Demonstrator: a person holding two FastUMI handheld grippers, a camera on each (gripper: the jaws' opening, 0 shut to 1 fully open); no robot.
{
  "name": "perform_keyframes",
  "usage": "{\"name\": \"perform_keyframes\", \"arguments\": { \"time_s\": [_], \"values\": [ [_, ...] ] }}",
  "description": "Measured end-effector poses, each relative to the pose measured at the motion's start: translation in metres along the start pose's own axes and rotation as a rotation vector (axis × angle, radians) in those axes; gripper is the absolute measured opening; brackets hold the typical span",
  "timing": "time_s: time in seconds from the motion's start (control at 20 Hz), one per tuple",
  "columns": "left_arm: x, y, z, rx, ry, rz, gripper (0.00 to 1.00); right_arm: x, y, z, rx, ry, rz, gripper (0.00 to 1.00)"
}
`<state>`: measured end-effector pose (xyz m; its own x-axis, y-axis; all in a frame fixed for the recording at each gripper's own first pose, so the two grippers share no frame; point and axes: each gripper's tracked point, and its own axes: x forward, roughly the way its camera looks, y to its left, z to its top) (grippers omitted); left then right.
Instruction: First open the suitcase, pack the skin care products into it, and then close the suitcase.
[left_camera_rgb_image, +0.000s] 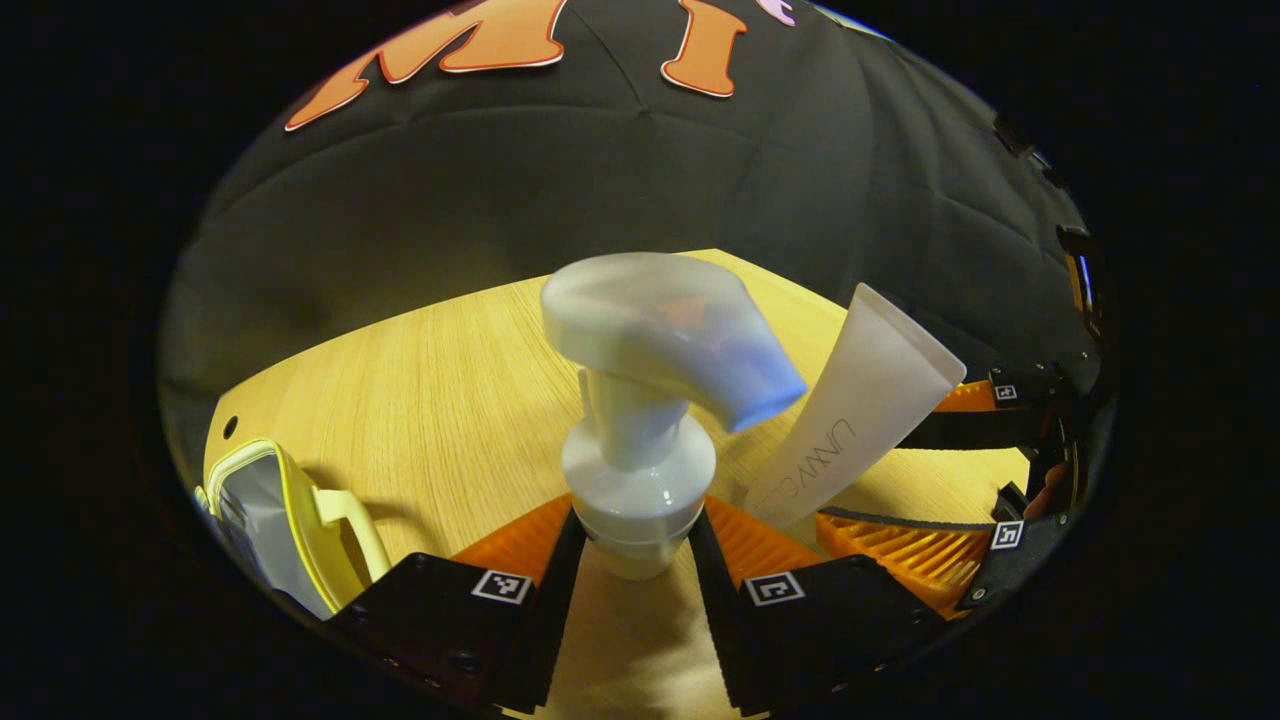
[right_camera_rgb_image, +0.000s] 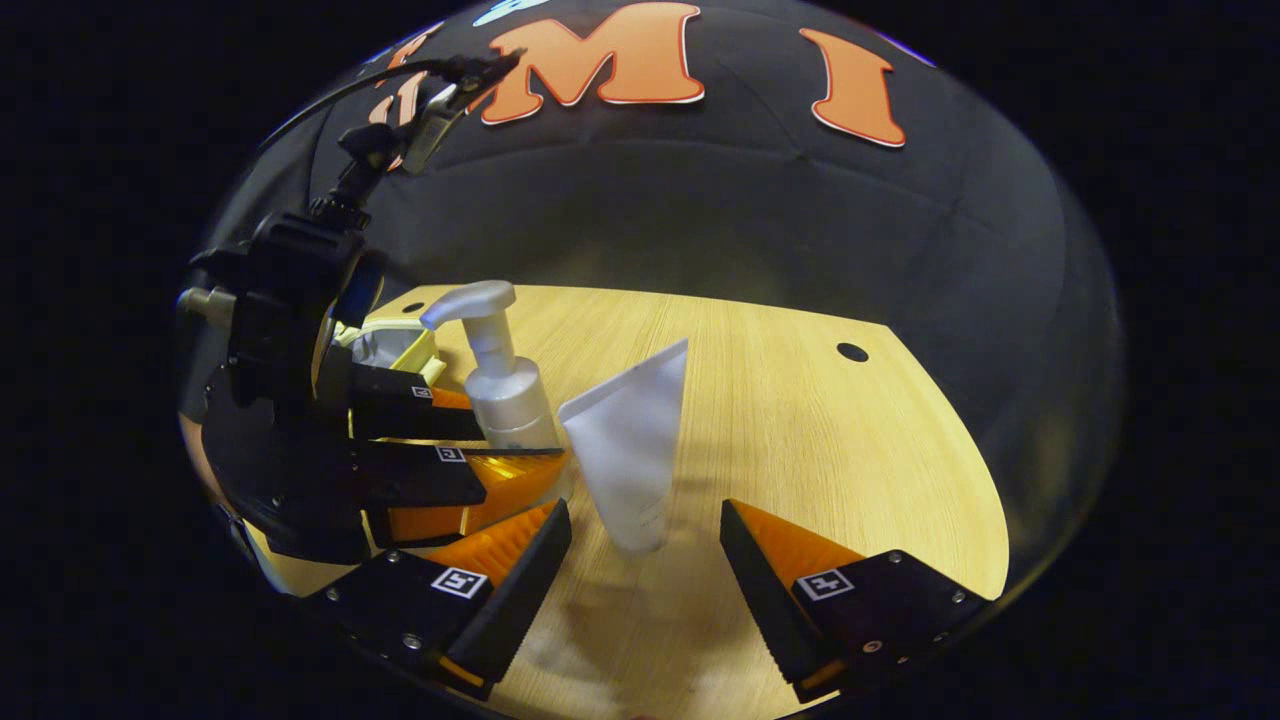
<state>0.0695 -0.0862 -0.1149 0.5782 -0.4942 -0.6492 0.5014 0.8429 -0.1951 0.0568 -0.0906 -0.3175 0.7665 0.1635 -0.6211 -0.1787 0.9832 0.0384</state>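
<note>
Pump bottle (left_camera_rgb_image: 637, 480) upright, spout rightward (left gripper (left_camera_rgb_image: 630, 560) clamps it).

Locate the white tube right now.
The white tube stands upright on the table, between the open right gripper's fingers, just right of the pump bottle.

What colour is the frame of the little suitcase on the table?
Pale yellow; the suitcase shows best in the left gripper view.

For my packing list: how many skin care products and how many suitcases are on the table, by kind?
Pump bottle: 1
Tube: 1
Suitcase: 1
Total: 3 things, 2 of them skin care products.
</note>
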Motion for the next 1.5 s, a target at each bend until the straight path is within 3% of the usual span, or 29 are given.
{"name": "perform_keyframes", "arguments": {
  "time_s": [0.25,0.5,0.7,0.75,0.95,1.3,1.5],
  "values": [
    [-0.041,0.027,0.02,-0.045,-0.044,0.047,0.63,0.021,0.003,0.002,0.029,0.003,-0.019,0.96],
    [-0.111,0.081,0.046,-0.096,-0.096,0.151,0.62,0.036,0.012,0.0,0.065,0.02,-0.011,0.93],
    [-0.177,0.144,0.043,-0.158,-0.088,0.287,0.62,0.041,0.014,-0.004,0.1,0.028,-0.027,0.72],
    [-0.194,0.161,0.03,-0.168,-0.066,0.325,0.62,0.042,0.016,-0.004,0.113,0.026,-0.017,0.53],
    [-0.24,0.224,-0.03,-0.263,0.049,0.4,0.62,0.038,0.024,0.0,0.178,0.057,0.013,0.47],
    [-0.224,0.257,-0.092,-0.43,0.259,0.281,0.63,-0.017,0.051,0.042,0.16,0.077,0.075,0.41],
    [-0.215,0.258,-0.113,-0.484,0.419,0.201,0.63,-0.059,0.069,0.069,0.163,0.091,0.101,0.45]
  ]
}}
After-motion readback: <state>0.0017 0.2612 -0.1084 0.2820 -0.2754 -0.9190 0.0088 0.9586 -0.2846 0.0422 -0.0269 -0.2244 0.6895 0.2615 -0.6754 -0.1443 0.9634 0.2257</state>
